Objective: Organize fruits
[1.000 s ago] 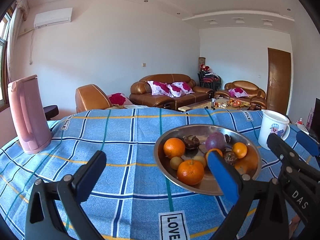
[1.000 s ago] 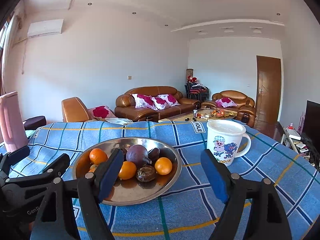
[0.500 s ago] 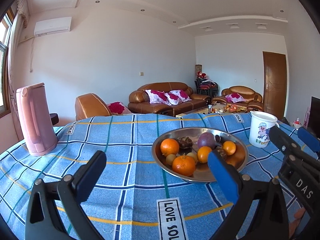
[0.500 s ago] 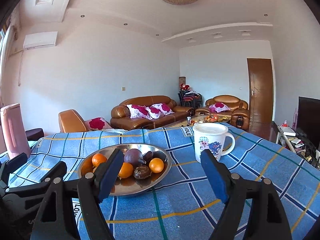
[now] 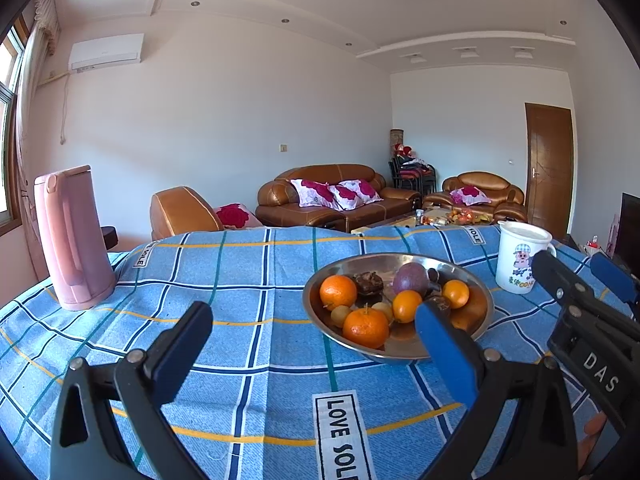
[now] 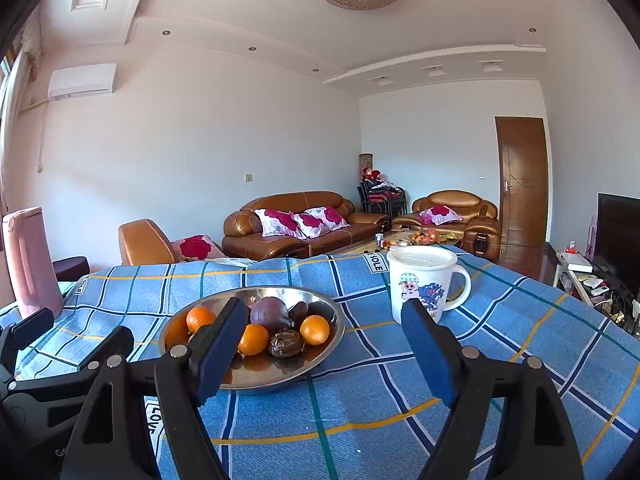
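A steel bowl sits on the blue checked tablecloth and holds several oranges, a purple fruit, dark wrinkled fruits and small yellow ones. My left gripper is open and empty, held above the cloth to the near left of the bowl. My right gripper is open and empty, near side of the bowl; it also shows at the right of the left wrist view.
A white cartoon mug stands right of the bowl. A pink kettle stands at the table's far left. Sofas and a coffee table lie beyond the table's far edge.
Both grippers have drawn back and tilted up, so the bowl looks smaller and lower and more ceiling shows. Both stay open and empty.
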The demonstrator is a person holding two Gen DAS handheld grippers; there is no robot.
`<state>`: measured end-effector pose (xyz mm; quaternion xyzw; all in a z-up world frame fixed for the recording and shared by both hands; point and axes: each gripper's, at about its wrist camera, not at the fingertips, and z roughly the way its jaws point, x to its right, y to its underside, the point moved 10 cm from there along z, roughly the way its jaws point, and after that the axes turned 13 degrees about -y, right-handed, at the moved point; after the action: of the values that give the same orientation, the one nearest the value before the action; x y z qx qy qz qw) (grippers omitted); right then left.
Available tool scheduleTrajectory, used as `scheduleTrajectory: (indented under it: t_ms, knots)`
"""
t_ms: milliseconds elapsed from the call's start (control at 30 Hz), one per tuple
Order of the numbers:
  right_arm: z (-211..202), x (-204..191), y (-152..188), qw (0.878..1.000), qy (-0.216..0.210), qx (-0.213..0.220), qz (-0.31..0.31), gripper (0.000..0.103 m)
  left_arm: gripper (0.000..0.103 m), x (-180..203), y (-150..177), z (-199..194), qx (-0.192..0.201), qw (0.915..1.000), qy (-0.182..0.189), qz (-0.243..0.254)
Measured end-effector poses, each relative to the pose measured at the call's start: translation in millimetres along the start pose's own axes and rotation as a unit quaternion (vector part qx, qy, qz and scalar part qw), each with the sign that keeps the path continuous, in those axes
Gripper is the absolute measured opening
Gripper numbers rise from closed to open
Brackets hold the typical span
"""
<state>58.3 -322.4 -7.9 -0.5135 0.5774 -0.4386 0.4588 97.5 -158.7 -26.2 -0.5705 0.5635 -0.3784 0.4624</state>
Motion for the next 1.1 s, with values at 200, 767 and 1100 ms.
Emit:
scheduleTrajectory:
  t_ms: [200, 767, 1100]
  knots:
    - [-0.9, 1.0, -0.1, 1.000, 0.003, -0.002, 0.003, 0.081, 0.103, -0.3, 0.7, 0.4, -0.002, 1.0000, -0.002, 0.000]
    - [-1.5, 3.3, -0.1, 1.000, 0.006, -0.004, 0.003, 0.081, 0.103, -0.1, 1.6, 2.7, -0.006, 1.0000, -0.005, 0.003]
    - [-0.9, 3.9, -0.6, 1.000, 0.006, -0.005, 0.003, 0.081, 0.103, -0.2, 1.8, 2.8, -0.006, 1.0000, -0.005, 0.004]
